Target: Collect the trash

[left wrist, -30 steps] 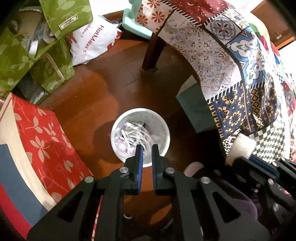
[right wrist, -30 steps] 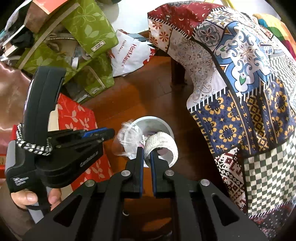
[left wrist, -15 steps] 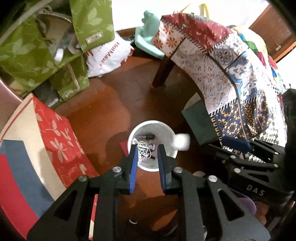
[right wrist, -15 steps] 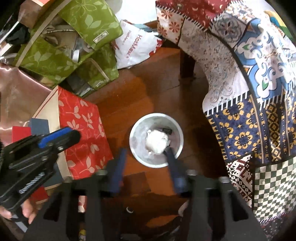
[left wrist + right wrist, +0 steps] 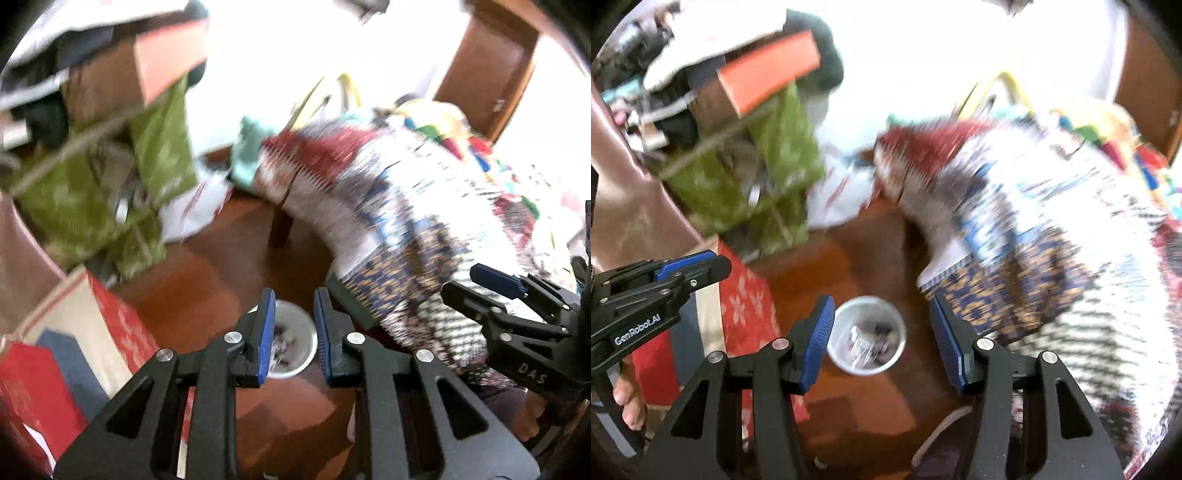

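"DAS" and "GenRobot.AI" on gripper [image 5: 532, 365] [image 5: 637, 328] bodies

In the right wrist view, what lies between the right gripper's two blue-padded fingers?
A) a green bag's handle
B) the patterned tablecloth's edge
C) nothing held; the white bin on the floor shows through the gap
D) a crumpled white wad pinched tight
C: the right gripper stands open with empty space between its pads, and the white bin, with trash inside, sits on the wooden floor below.
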A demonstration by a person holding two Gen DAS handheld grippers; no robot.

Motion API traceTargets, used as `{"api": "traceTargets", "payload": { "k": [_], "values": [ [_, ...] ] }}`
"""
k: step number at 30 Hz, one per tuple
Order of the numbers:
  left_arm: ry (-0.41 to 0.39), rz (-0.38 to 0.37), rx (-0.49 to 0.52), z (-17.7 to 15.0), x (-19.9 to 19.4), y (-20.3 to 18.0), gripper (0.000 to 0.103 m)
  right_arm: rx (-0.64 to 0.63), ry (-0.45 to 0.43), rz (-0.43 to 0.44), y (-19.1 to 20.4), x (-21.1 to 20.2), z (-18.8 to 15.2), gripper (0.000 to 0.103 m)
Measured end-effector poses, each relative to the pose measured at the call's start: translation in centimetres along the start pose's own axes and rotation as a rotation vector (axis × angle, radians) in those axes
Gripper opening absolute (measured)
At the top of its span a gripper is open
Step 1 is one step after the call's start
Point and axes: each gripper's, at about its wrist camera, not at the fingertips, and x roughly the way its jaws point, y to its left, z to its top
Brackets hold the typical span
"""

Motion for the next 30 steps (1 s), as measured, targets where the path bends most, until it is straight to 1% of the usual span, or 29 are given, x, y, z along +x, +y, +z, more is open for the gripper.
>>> {"api": "traceTargets", "payload": {
  "k": [2,3,4,7,10,13,16,18,20,21,23,24,25,26,27,28,29,30],
  "values": [
    [-0.071,-0.044,0.041,0.4,-3.2,-1.8,0.02,0.025,-0.086,-0.033,-0.6,-4.0,-0.3,0.05],
    [-0.093,-0.055,0.054,0.5,-4.3,-2.4,0.021,0.04,-0.13,-0.048,-0.8,-6.1,-0.7,0.05],
    [-0.135,-0.074,0.084,0.5,-6.2,-3.6,0.022,0.052,-0.164,-0.063,-1.0,-7.6,-0.9,0.05],
    [-0.226,-0.118,0.152,0.3,-10.3,-6.0,0.024,0.101,-0.281,-0.122,-1.2,-13.1,-2.2,0.05],
    [-0.311,-0.185,0.206,-0.8,-14.6,-8.2,0.027,0.141,-0.385,-0.18,-1.1,-18.2,-3.9,0.05],
    [-0.381,-0.247,0.258,-2.4,-18.3,-10.1,0.027,0.161,-0.485,-0.268,-0.1,-22.3,-6.0,0.05],
    [-0.446,-0.278,0.304,-4.2,-21.5,-11.7,0.029,0.194,-0.568,-0.337,0.9,-25.9,-8.7,0.05],
    [-0.482,-0.296,0.326,-5.6,-23.3,-12.3,0.035,0.217,-0.596,-0.372,1.4,-27.2,-9.7,0.05],
    [-0.511,-0.302,0.339,-6.9,-24.8,-12.6,0.046,0.243,-0.617,-0.398,1.9,-28.2,-11.1,0.05],
    [-0.528,-0.299,0.348,-7.8,-25.7,-12.7,0.049,0.257,-0.62,-0.409,2.0,-28.6,-11.7,0.05],
    [-0.544,-0.298,0.359,-8.9,-26.7,-12.9,0.062,0.275,-0.621,-0.427,2.2,-28.9,-12.3,0.052],
    [-0.549,-0.3,0.362,-9.4,-27.0,-12.9,0.065,0.281,-0.622,-0.436,2.3,-29.2,-12.8,0.055],
    [-0.555,-0.3,0.363,-10.0,-27.4,-12.9,0.072,0.29,-0.625,-0.453,2.5,-29.4,-13.2,0.061],
    [-0.559,-0.298,0.364,-10.4,-27.7,-12.8,0.078,0.297,-0.627,-0.463,2.7,-29.7,-13.6,0.065],
    [-0.562,-0.293,0.365,-10.9,-28.0,-12.7,0.082,0.304,-0.631,-0.467,2.8,-29.9,-13.9,0.072],
    [-0.565,-0.288,0.365,-11.2,-28.1,-12.6,0.089,0.309,-0.635,-0.468,3.0,-30.2,-14.3,0.078],
    [-0.568,-0.283,0.361,-11.4,-28.1,-12.4,0.092,0.314,-0.64,-0.476,3.2,-30.5,-14.6,0.082],
    [-0.57,-0.275,0.356,-11.7,-28.2,-12.2,0.092,0.316,-0.644,-0.487,3.3,-30.8,-14.9,0.088]
  ]
}}
